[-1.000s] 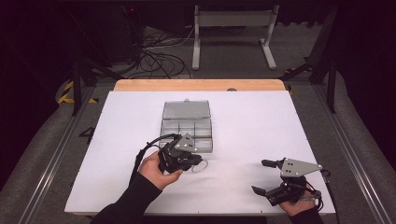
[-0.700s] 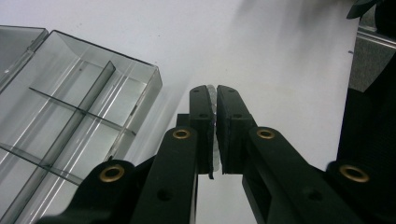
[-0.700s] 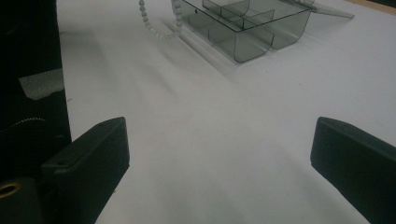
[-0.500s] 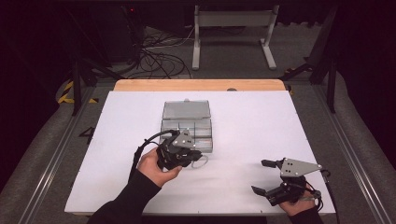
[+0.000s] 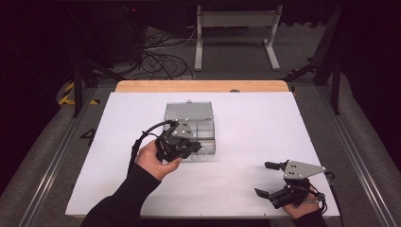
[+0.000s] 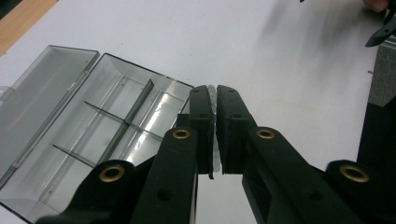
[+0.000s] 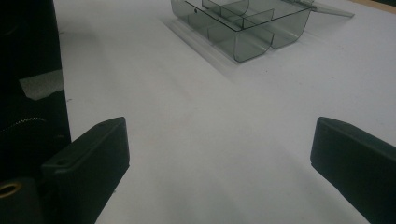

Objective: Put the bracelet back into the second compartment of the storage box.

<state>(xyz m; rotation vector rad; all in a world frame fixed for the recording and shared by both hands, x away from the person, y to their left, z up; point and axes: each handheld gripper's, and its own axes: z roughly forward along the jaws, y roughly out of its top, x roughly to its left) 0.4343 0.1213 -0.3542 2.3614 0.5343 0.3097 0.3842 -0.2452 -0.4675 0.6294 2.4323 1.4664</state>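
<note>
A clear grey compartment box point(image 5: 190, 124) lies mid-table with its lid point(image 5: 188, 111) folded open toward the far side; its compartments look empty. My left gripper point(image 5: 196, 147) hovers over the box's near edge, shut on a thin, translucent ridged plastic piece point(image 6: 214, 91) that stands upright between the pads. In the left gripper view the box point(image 6: 107, 121) sits just beyond and left of the left gripper point(image 6: 213, 98). My right gripper point(image 5: 261, 178) rests open at the near right of the table, with nothing between its jaws. In the right gripper view, the right gripper point(image 7: 219, 140) points across bare table toward the box point(image 7: 243, 28).
The white table top point(image 5: 265, 118) ends in a wooden strip point(image 5: 203, 86) at the far edge. Beyond it on the floor lie black cables point(image 5: 161, 52) and a grey metal stand point(image 5: 236, 19). Dark posts stand at both far corners.
My left gripper has lifted and moved away from the person toward the box, still shut on the plastic piece. The right gripper has stayed where it was.
</note>
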